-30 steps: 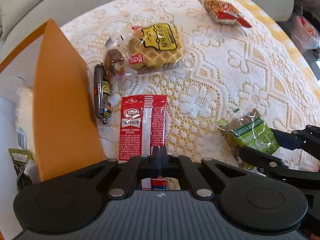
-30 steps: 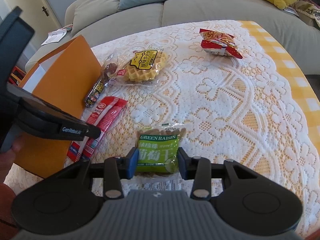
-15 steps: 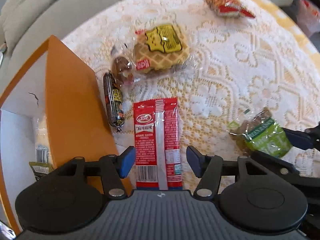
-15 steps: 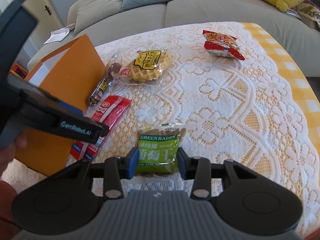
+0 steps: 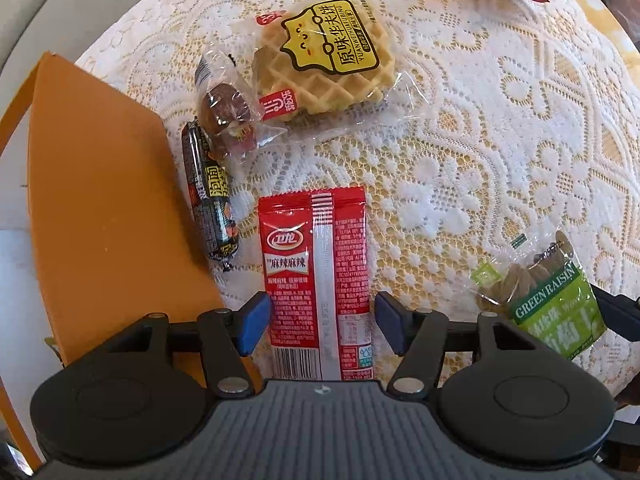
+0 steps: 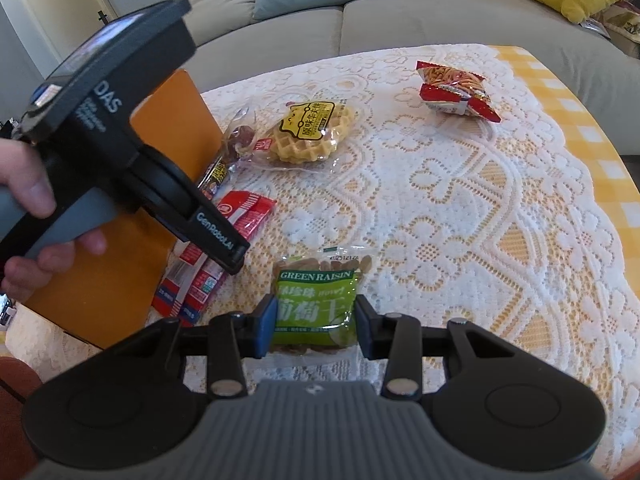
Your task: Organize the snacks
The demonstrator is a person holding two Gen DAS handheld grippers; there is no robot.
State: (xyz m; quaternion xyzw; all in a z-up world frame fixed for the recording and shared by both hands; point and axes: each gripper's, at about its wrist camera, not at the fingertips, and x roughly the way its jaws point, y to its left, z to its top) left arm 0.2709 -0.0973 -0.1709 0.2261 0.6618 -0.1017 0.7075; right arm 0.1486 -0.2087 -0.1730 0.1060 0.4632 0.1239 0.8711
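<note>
At the far left of my left tool's view stands the orange cardboard box (image 5: 104,216), its wall just beside the left pad. Next to it, ahead and left of the tool, lies a dark sausage stick in a black printed wrapper (image 5: 210,196), with a small clear-wrapped brown snack (image 5: 228,112) touching its far end. My left tool (image 5: 318,322) points steeply down over the long red flat sachet (image 5: 316,276); its jaws have just been opening and now stand wide, a blue pad on either side of the sachet, neither pressing it. Ahead sits the round waffle in clear film with a yellow label (image 5: 328,64) on the white lace-covered surface (image 5: 500,140). Far ahead and right lies a red crinkled snack bag (image 6: 456,88). My right tool (image 6: 314,326) is closed on the green raisin packet (image 6: 316,300), both pads against its sides. A hand (image 6: 28,196) holds the left tool's handle.
</note>
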